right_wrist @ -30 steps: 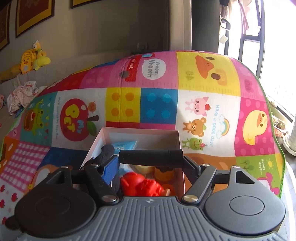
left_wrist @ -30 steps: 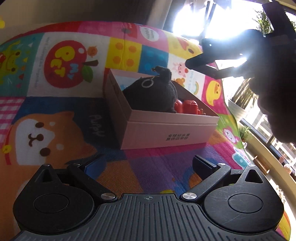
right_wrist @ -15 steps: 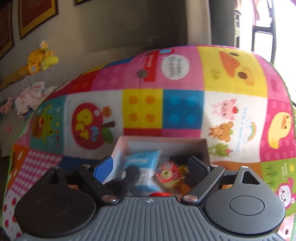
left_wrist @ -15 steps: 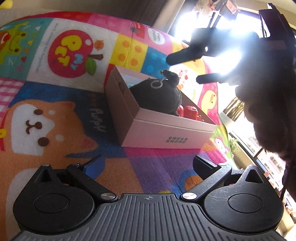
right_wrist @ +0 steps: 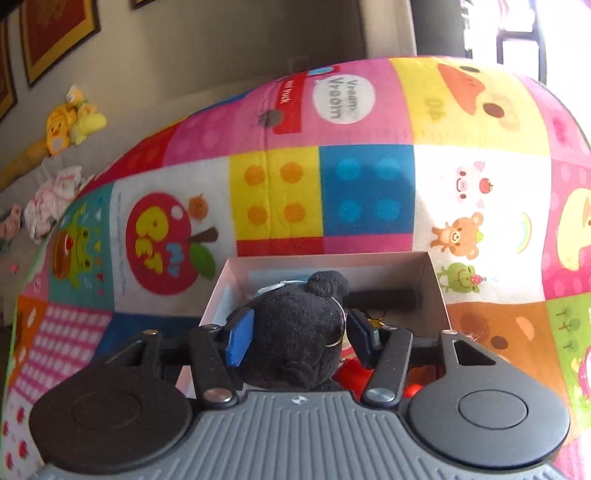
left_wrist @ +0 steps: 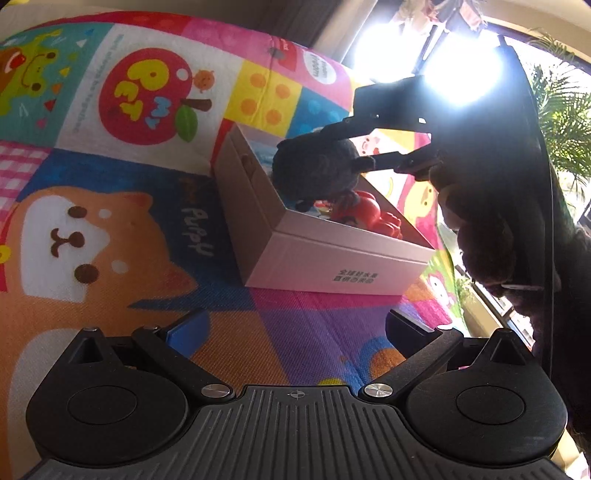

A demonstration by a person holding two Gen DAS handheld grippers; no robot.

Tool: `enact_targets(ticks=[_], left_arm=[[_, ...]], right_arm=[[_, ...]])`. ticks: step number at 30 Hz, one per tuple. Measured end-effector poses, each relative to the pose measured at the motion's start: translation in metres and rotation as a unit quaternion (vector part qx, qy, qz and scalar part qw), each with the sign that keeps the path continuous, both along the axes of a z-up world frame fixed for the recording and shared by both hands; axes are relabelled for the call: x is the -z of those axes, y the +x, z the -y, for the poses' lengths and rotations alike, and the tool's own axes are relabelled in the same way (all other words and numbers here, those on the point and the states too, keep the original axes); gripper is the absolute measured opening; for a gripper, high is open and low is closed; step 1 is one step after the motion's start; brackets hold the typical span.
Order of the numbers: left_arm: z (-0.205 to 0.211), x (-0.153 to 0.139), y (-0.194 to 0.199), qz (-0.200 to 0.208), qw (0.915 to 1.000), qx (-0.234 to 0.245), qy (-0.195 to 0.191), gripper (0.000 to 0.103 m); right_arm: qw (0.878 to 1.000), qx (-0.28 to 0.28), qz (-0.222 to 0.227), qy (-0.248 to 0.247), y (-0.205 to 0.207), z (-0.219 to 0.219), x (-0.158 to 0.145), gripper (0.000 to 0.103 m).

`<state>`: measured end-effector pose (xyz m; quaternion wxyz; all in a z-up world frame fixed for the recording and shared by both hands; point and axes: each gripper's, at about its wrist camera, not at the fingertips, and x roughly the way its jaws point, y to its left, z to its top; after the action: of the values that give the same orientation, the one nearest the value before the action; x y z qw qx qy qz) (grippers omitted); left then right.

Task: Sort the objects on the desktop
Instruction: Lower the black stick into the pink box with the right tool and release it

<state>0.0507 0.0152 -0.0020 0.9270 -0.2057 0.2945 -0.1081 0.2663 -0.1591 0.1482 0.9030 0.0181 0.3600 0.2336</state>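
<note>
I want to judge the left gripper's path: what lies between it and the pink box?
Only bare play mat lies between the left gripper and the pink box, as the left wrist view shows.

Setting: a home living room. Evidence: colourful cartoon-printed children's play mat (right_wrist: pixel 332 192); yellow plush toys (right_wrist: pixel 70 123) heaped on a grey sofa (right_wrist: pixel 33 199); gold-framed pictures (right_wrist: pixel 55 33) on the wall; bright window (left_wrist: pixel 461 48) with a green potted palm (left_wrist: pixel 565 122) beside it.
</note>
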Motion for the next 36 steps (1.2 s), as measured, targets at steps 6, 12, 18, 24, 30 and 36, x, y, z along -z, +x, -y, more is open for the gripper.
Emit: enact_targets(ticks=[6,12,18,24,30,36], left_arm=[[0.000,0.000,0.000,0.000,1.0000,-0.001,0.000,0.103],[0.001,0.001,0.000,-0.003,1.0000,-0.002,0.004,0.103],[0.005,0.000,-0.001,-0.004,0.9999,0.000,0.015,0.103],[0.004,0.001,-0.001,-0.005,0.9999,0.000,0.010,0.103],[0.004,0.001,-0.001,-0.005,0.9999,0.003,0.013,0.103],[0.004,0.002,-0.001,-0.005,0.9999,0.004,0.013,0.103]], right_arm=[[0.999,-0.024,-0.040,0.012,-0.005,-0.011,0.008,0.055],[0.989,0.038,0.085,-0.116,-0.034,-0.017,-0.009,0.055],[0.974,-0.081,0.128,-0.170,-0.080,-0.034,0.010,0.065],[0.977,-0.090,0.096,-0.169,-0.064,-0.053,0.033,0.073],[0.989,-0.099,0.034,-0.104,-0.052,-0.043,0.025,0.067],[0.986,-0.151,-0.009,-0.072,-0.060,-0.020,0.015,0.059]])
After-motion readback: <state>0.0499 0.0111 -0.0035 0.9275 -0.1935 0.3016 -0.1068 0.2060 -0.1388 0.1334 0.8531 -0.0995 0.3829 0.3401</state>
